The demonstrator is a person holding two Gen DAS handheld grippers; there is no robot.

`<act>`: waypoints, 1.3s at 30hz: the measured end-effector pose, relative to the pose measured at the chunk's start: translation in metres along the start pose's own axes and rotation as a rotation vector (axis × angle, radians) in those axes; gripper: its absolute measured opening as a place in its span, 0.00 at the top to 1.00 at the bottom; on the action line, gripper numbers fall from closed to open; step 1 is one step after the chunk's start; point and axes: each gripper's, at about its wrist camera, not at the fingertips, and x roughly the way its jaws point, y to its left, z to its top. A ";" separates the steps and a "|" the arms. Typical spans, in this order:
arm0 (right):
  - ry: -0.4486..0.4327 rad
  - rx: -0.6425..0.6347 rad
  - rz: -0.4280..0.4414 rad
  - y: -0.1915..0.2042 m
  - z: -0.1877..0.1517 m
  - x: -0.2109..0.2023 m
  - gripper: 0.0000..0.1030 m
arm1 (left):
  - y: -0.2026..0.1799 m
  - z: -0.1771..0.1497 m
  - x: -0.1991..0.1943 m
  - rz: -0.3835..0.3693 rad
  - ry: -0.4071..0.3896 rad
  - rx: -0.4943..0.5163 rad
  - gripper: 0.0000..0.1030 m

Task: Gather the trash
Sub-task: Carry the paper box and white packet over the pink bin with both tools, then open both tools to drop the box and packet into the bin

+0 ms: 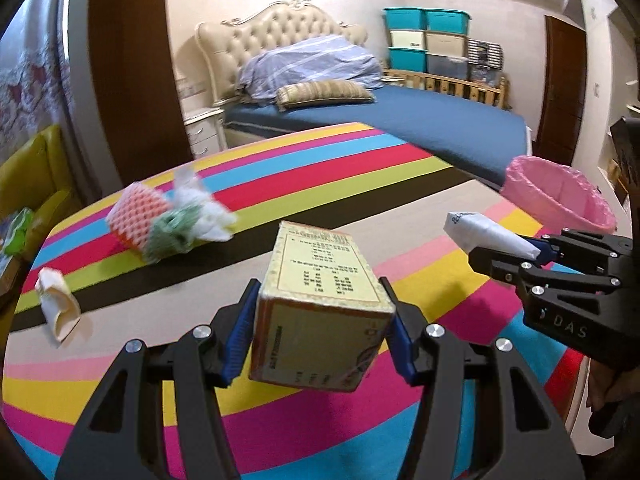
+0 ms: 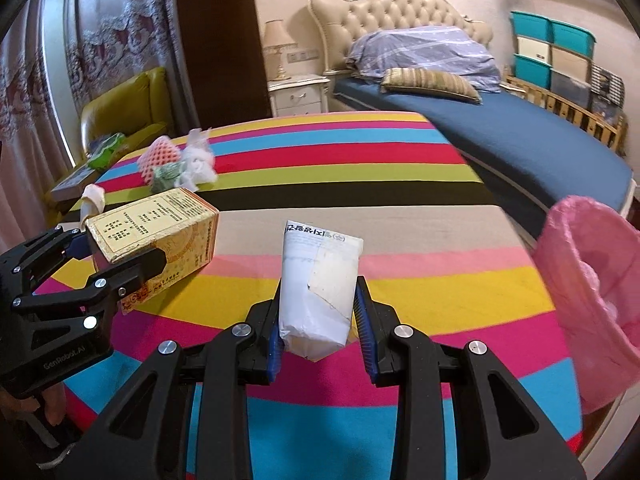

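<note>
My left gripper (image 1: 320, 332) is shut on a yellow cardboard box (image 1: 320, 304) and holds it above the striped table (image 1: 280, 168). The box also shows in the right wrist view (image 2: 160, 236). My right gripper (image 2: 318, 328) is shut on a white paper packet (image 2: 320, 284), also seen at the right of the left wrist view (image 1: 488, 236). A bin with a pink liner (image 1: 560, 196) stands past the table's right edge; in the right wrist view the bin (image 2: 600, 292) is close on the right. A pink foam net (image 1: 136, 216), crumpled green and white wrappers (image 1: 188, 220) and a cream scrap (image 1: 58, 304) lie on the table at left.
A bed with a blue sheet (image 1: 400, 120) lies behind the table. A yellow-green armchair (image 2: 124, 108) stands at the far left with green items on it. A white nightstand (image 2: 298, 94) and stacked storage bins (image 1: 424, 36) are at the back.
</note>
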 end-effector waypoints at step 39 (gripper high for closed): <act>-0.081 0.291 -0.398 -0.280 -0.018 -0.050 0.36 | -0.273 0.139 0.109 -0.514 -0.011 0.223 0.26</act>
